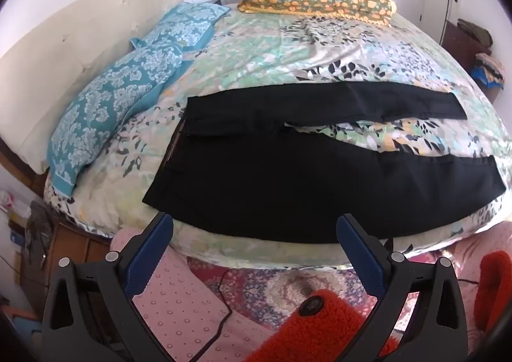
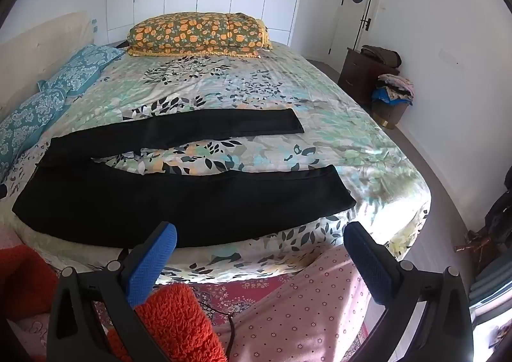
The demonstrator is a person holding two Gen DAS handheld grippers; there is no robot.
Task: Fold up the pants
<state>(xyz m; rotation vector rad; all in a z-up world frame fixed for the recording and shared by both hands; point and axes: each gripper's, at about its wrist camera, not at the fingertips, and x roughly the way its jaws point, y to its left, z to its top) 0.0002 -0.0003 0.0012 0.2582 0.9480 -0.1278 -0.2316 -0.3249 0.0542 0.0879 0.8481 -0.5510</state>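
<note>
Black pants (image 1: 272, 182) lie flat on the floral bedspread (image 1: 288, 51), waistband to the left, both legs spread apart and running right. They also show in the right wrist view (image 2: 179, 205), with the near leg hem (image 2: 339, 189) at the right. My left gripper (image 1: 254, 227) is open and empty, held just before the near bed edge over the pants' seat. My right gripper (image 2: 260, 237) is open and empty, held before the bed edge by the near leg.
An orange floral pillow (image 2: 198, 34) lies at the far side of the bed. Two blue patterned pillows (image 1: 118, 99) lie at the left by the cream headboard (image 1: 64, 51). A dark nightstand (image 2: 364, 74) and a clothes basket (image 2: 392, 96) stand at the right. Red slippers (image 2: 172, 323) and a rug are below.
</note>
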